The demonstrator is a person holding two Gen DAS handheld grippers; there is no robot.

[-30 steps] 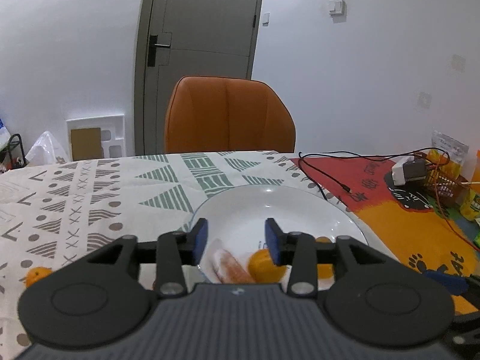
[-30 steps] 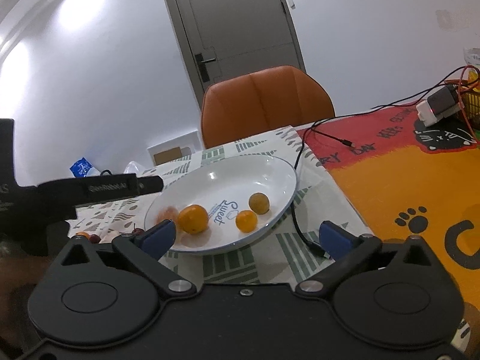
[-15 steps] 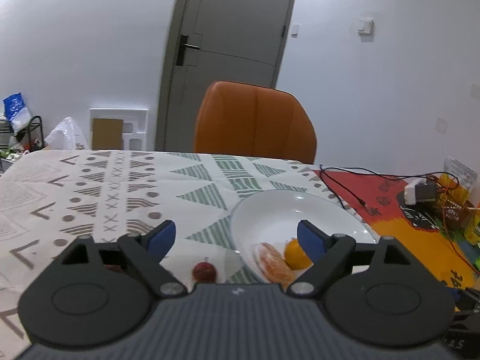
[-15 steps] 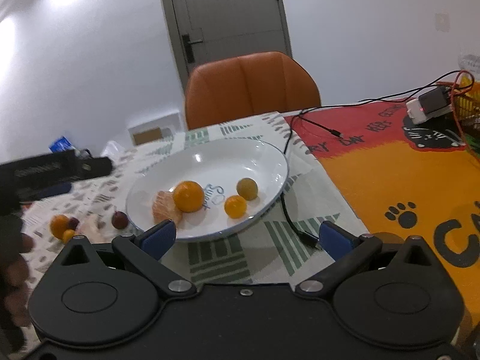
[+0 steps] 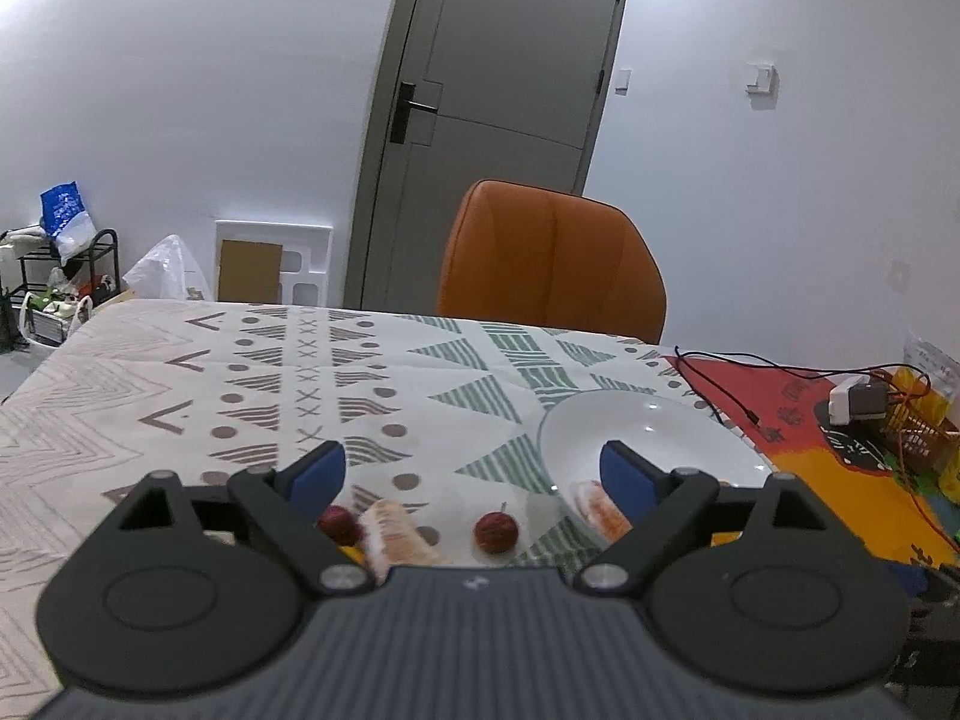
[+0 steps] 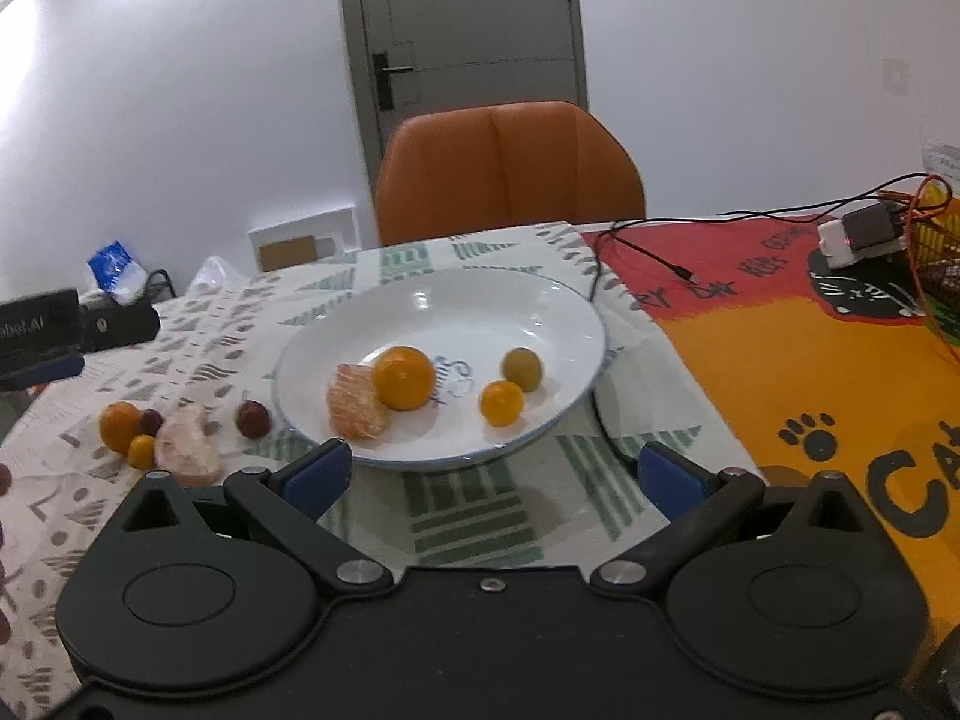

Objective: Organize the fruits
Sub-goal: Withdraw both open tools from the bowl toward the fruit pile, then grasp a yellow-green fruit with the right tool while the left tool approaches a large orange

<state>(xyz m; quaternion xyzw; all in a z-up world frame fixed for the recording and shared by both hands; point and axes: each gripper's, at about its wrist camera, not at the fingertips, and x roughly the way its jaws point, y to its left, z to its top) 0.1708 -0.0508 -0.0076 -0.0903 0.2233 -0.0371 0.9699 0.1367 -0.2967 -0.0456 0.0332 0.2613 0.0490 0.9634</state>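
Observation:
A white plate (image 6: 576, 312) holds a big orange (image 6: 403, 377), a peeled orange piece (image 6: 354, 402) and two small round fruits (image 6: 501, 402). Left of the plate on the patterned cloth lie an orange (image 6: 120, 425), a second peeled piece (image 6: 187, 447), a small yellow fruit (image 6: 142, 451) and two dark red fruits (image 6: 252, 418). My left gripper (image 5: 471, 468) hovers over the peeled piece (image 5: 396, 534) and a red fruit (image 5: 495, 532) by the plate's (image 5: 600, 414) left rim; its jaws are opening and grip nothing. My right gripper (image 6: 492, 471) stands open before the plate, empty.
An orange chair (image 5: 552, 264) stands at the table's far side. A black cable (image 6: 648, 252) runs past the plate's right rim over a red and orange mat (image 6: 810, 372). A charger block (image 6: 858, 234) and wire basket sit far right. The left tool's black housing (image 6: 48, 330) shows at the left edge.
My left gripper has opened wide and swung left off the plate toward the loose fruit on the cloth. A peeled piece now lies in the plate. My right gripper shifted slightly, still open.

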